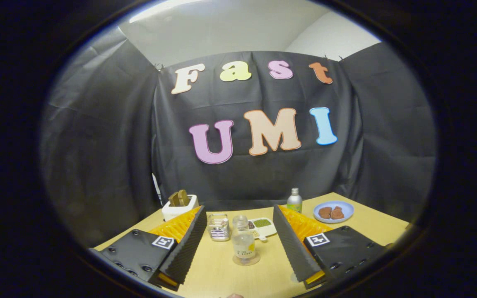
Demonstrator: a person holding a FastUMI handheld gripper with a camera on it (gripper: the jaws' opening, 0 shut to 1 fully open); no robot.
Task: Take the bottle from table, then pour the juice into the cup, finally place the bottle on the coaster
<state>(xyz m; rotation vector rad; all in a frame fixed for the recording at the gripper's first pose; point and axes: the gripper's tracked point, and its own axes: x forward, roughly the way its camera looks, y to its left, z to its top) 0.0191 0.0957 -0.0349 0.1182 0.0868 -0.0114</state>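
- Wooden table point(222, 273), black cloth wall behind.
- Bottle point(244, 240): upright on coaster point(246, 260), beside glass cup point(218, 227).
- Fingers point(238, 248): spread apart, grasping nothing, flanking bottle.

Clear glossy bottle point(243, 242), matt wooden table point(222, 273)

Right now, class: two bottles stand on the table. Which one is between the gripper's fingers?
The clear bottle on the round coaster stands between the open gripper fingers. The green bottle stands farther back, beside the blue plate.
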